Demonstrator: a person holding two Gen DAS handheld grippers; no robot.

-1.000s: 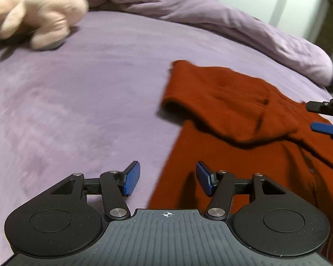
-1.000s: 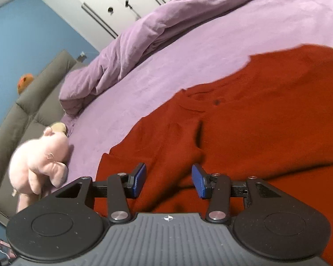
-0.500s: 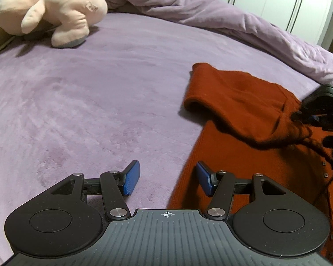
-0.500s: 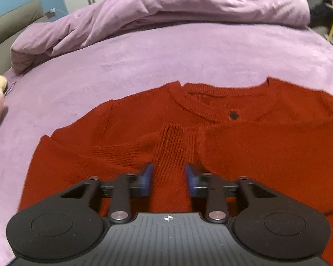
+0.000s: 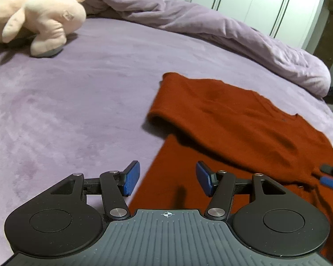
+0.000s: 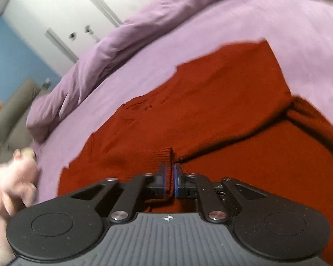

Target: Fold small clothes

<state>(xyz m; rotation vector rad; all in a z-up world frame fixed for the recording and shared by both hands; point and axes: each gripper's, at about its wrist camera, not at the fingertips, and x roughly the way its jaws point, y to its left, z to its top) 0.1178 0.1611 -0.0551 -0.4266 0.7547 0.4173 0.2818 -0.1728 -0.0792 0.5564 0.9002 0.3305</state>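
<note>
Currently right gripper (image 6: pixel 170 178) clamped on sweater (image 6: pixel 211 110) cuff (image 6: pixel 164 157), sleeve running ahead-right across body. Left gripper (image 5: pixel 167 180) open, empty, over sweater's near-left edge; body lies ahead-right.

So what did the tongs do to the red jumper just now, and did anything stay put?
The right tongs, open a second ago, have closed on the ribbed cuff of the rust-red knitted sweater and are pulling that sleeve across its front. The left tongs stayed open at the sweater's edge, holding nothing. The pink plush toy and the purple bedspread look unmoved.
</note>
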